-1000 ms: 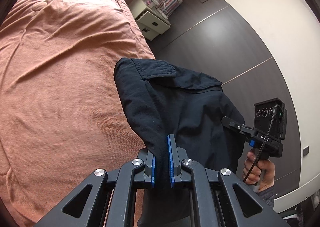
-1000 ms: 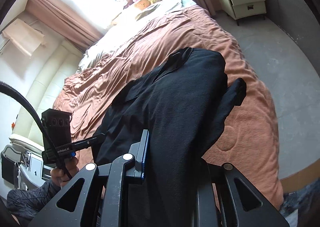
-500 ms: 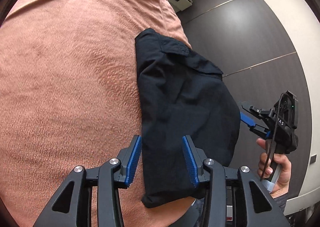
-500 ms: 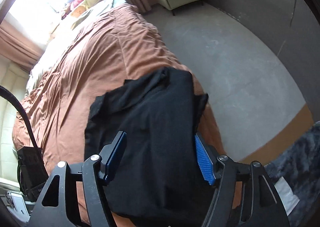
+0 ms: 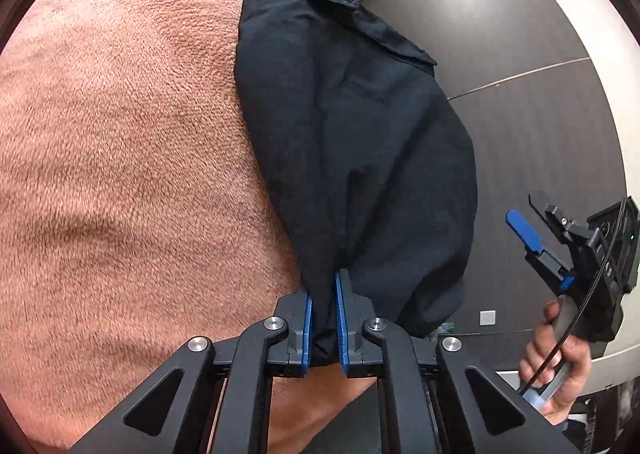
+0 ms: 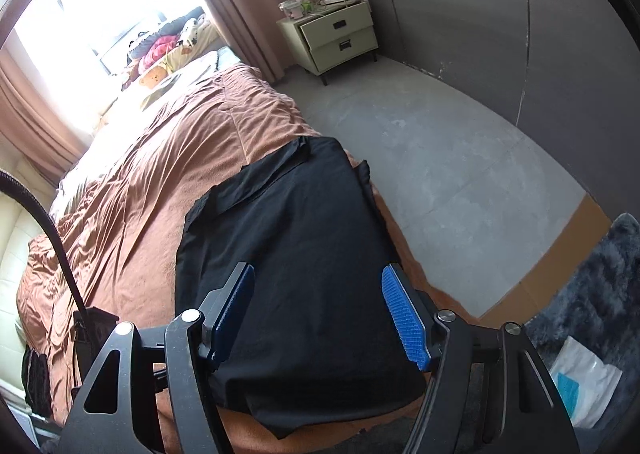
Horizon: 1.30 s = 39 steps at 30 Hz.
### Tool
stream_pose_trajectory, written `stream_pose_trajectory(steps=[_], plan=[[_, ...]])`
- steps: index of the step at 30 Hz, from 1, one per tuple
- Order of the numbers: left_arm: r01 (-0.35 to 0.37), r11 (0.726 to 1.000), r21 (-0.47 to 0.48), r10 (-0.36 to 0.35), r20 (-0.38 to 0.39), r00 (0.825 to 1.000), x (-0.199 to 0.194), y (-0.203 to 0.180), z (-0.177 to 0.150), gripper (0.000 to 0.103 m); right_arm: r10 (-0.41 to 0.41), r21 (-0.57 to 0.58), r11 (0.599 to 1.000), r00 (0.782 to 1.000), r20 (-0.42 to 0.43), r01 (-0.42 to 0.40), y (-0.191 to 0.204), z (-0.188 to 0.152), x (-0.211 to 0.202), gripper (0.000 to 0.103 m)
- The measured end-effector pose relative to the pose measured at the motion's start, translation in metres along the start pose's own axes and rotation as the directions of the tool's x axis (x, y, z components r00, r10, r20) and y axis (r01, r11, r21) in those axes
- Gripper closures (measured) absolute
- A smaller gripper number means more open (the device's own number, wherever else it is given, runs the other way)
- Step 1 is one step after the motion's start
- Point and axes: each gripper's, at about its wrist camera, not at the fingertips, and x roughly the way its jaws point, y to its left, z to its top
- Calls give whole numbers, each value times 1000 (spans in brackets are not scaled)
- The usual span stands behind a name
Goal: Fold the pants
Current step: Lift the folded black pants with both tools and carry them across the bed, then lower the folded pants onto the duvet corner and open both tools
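Observation:
The black pants (image 5: 352,142) lie folded in a compact stack on the brown bedspread (image 5: 120,158), near the bed's corner. My left gripper (image 5: 322,314) is shut on the near edge of the pants. My right gripper (image 6: 320,310) is open and empty, held above the near end of the pants (image 6: 296,254), touching nothing. The right gripper also shows in the left wrist view (image 5: 532,226), off the bed to the right of the stack.
The bedspread (image 6: 152,182) runs far to the pillows and toys by the window. A cream nightstand (image 6: 334,38) stands on the grey floor at the far right. A dark rug (image 6: 592,286) and a white bag (image 6: 584,382) lie beside the bed.
Both grippers let go of the pants as the stack came down onto the bed. The left gripper has since shut on the near edge again. The right gripper has pulled back and stays open.

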Motion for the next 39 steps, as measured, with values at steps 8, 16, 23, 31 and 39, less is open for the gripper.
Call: stream_pose_trajectory(steps=[8, 16, 23, 31, 39], plan=[[-88, 994, 65, 88, -5, 996, -14, -10, -26, 91, -19, 4, 1000, 1000, 22, 19, 7, -65, 11, 41], [-233, 944, 232, 221, 79, 972, -61, -18, -36, 88, -63, 64, 996, 995, -74, 67, 6, -118, 22, 51], [-309, 887, 343, 252, 201, 947, -110, -31, -52, 74, -88, 80, 993, 996, -6, 88, 17, -131, -41, 51], [-357, 848, 391, 242, 313, 918, -176, -35, -73, 48, -105, 74, 992, 993, 60, 101, 55, -143, -104, 51], [-399, 813, 425, 217, 416, 883, -242, -34, -105, 14, -117, 48, 993, 987, 108, 112, 103, -167, -146, 30]])
